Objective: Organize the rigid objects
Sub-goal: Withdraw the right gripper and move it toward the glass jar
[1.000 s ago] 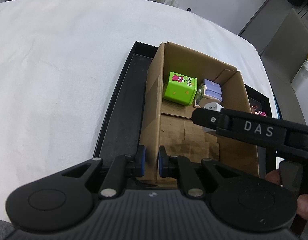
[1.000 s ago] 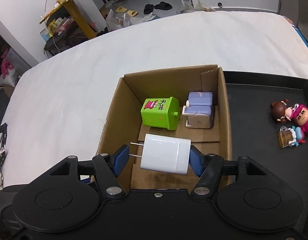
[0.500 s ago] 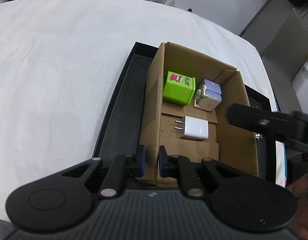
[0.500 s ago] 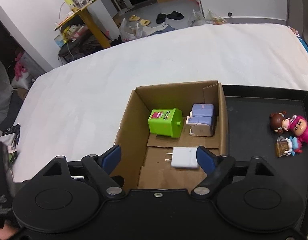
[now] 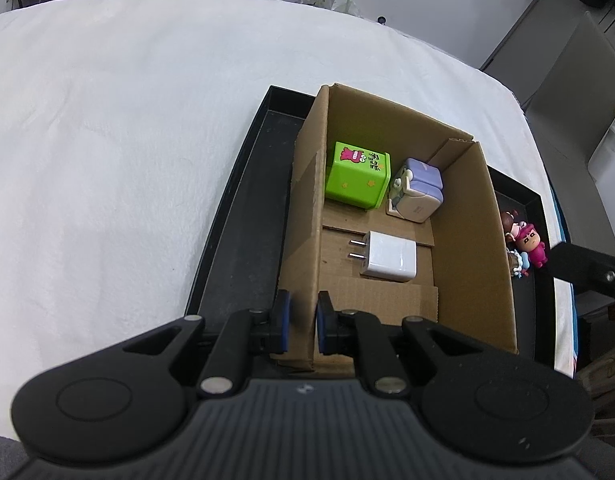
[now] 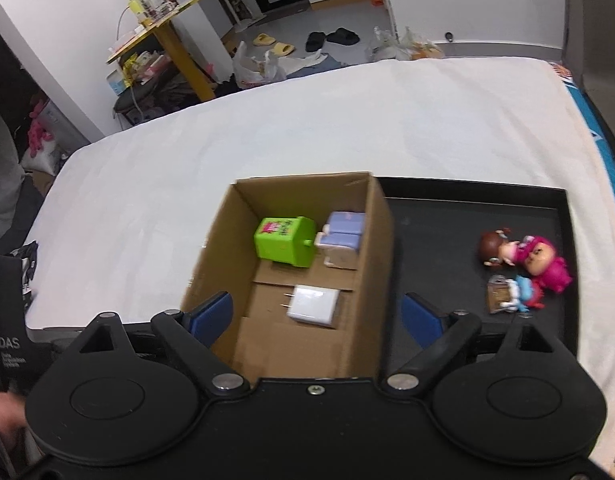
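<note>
Left hand-held gripper [image 5: 301,326]: clamped tight on the near wall of the open brown cardboard box [image 5: 471,216], one blue pad either side of the wall; to my eye it is there to steady the box while things are dropped in.
Right hand-held gripper [image 6: 315,316]: jaws have just been opening and now stand wide, nothing between them; it hangs above the near end of the box, clear of everything.
White wall charger with two prongs [image 5: 388,257]: lying flat on the box floor, prongs towards the left wall, near the front, apart from the other two.
Green cube charger with a pink cartoon print [image 5: 357,180]: at the far end of the box, just beside the lilac-and-white blocky charger [image 5: 419,197]; the chargers look grouped together on purpose.
Black shallow tray [image 6: 467,216]: sits on the white-covered tabletop [image 5: 127,120] and carries the box.
Small cartoon figurines, pink and brown [image 6: 523,264]: loose on the tray right of the box, likely the next to be sorted.
</note>
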{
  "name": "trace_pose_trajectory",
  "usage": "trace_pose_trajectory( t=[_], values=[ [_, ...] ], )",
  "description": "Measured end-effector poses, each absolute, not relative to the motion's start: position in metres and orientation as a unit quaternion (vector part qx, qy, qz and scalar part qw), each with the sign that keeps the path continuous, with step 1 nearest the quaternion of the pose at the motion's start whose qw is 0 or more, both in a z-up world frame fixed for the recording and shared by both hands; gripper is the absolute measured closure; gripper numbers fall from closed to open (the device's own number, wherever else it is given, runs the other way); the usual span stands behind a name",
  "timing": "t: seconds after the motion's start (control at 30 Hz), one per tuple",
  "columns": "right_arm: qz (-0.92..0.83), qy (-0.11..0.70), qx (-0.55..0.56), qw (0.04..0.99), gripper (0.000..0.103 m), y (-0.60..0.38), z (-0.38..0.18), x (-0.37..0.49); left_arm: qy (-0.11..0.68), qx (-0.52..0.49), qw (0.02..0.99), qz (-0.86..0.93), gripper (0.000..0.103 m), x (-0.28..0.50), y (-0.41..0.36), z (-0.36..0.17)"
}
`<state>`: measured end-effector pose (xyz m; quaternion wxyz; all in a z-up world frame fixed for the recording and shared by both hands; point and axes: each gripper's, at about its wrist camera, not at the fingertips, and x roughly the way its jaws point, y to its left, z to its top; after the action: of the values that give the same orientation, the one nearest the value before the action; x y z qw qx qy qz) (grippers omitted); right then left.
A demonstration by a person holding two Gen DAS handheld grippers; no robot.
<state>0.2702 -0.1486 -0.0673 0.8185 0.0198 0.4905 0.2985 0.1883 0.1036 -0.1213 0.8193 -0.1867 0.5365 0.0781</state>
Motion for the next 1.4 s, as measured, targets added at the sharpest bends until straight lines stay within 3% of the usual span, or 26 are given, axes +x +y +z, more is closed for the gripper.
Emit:
trace_pose_trajectory(
  t=[0.23, 0.37, 0.67, 0.97, 1.1, 1.4],
  values=[
    [0.285, 0.488, 0.016, 0.825, 0.011, -0.176, -0.065, 0.275, 0.538, -0.181, 0.819, 0.081, 0.092, 0.189, 0.101, -0.121],
    [0.283, 0.483, 0.008, 0.829, 0.003, -0.187, -0.061, 0.278, 0.539, -0.179, 0.819, 0.080, 0.092, 0.189, 0.101, -0.121],
    [0.262, 0.489, 0.000, 0.832, 0.002, -0.220, -0.061, 0.301, 0.540, -0.175, 0.819, 0.084, 0.092, 0.191, 0.098, -0.120],
    [0.256, 0.497, 0.005, 0.829, 0.001, -0.240, -0.094, 0.314, 0.543, -0.171, 0.818, 0.087, 0.092, 0.193, 0.095, -0.120],
    [0.253, 0.503, -0.008, 0.826, 0.004, -0.240, -0.102, 0.320, 0.544, -0.169, 0.817, 0.086, 0.092, 0.193, 0.095, -0.121],
    [0.234, 0.535, -0.019, 0.811, 0.021, -0.238, -0.131, 0.336, 0.544, -0.168, 0.818, 0.083, 0.092, 0.193, 0.096, -0.122]
  ],
)
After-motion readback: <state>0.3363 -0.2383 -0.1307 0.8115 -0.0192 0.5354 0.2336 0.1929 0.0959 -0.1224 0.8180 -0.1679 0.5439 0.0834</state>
